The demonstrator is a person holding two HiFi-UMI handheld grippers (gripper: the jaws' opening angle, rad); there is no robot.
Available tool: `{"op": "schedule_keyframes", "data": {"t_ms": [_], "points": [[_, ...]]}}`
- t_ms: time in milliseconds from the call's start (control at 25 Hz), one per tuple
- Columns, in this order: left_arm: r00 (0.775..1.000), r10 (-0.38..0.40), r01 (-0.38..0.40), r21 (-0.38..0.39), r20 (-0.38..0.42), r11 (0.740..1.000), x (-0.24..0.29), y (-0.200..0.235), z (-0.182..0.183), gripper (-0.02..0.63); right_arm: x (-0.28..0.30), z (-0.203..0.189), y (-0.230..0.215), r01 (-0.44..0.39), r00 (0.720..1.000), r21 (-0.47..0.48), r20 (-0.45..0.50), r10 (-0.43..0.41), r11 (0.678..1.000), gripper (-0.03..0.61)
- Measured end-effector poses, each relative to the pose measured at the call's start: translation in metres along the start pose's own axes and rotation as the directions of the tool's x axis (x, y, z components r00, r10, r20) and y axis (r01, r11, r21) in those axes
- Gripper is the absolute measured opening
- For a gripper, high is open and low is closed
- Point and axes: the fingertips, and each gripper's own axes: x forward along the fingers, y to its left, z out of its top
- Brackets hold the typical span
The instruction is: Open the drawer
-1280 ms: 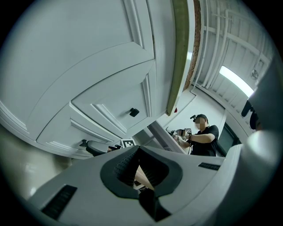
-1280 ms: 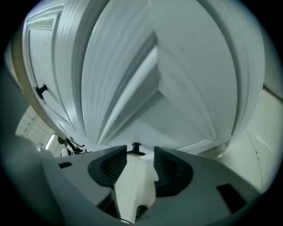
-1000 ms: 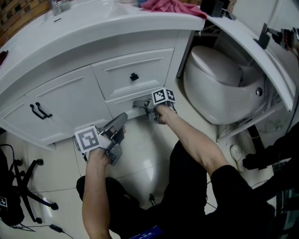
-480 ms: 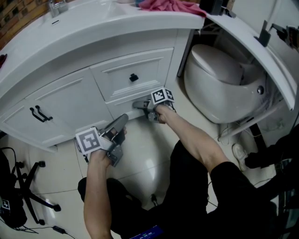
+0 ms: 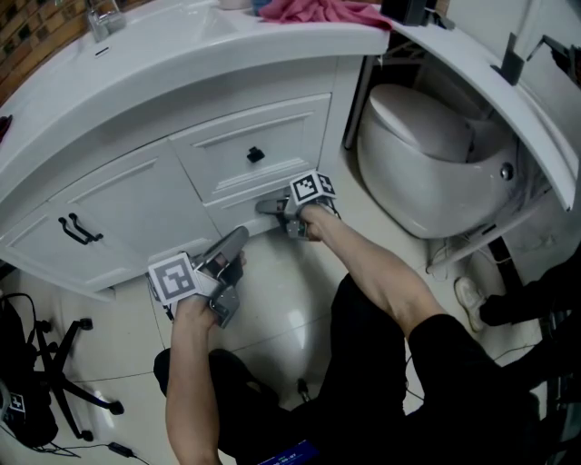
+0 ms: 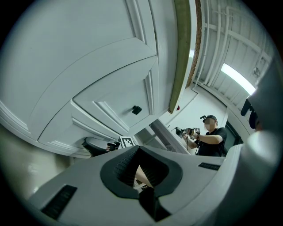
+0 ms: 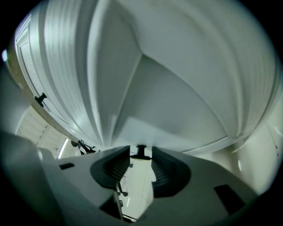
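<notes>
Open tiled floor (image 5: 272,313) lies between the curved white bench (image 5: 163,73) and a toilet (image 5: 427,154). Low in the bench's front, the bottom drawer (image 5: 227,216) sits flush. The right hand-held gripper (image 5: 265,206), jaws just closing, pinches the drawer's knob (image 7: 141,151). The left hand-held gripper (image 5: 240,234) hovers near it, jaws together and empty.

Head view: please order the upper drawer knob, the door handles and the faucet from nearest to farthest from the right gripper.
The right gripper has just been closing on the lower drawer knob.
1. upper drawer knob, just above
2. door handles, far left
3. faucet, countertop, top left
</notes>
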Motion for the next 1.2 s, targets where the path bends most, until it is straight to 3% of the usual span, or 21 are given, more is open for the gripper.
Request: {"op": "schedule_keyframes", "data": {"t_ms": [400,1200], "points": [[1.0,0.007,-0.007,0.012,0.004,1.0,-0.0023,-0.0012,0.0001,-0.011,-0.001,-0.0022,0.0004,0.013,1.0,-0.049,-0.015,-0.014,0.999,0.17],[1.0,0.001,-0.001,0.016,0.01,1.0,-0.0038,-0.0072,0.0005,-0.011,-0.0061,-0.0045,0.003,0.001,1.0,-0.06,-0.017,-0.002,0.998,0.152]]}}
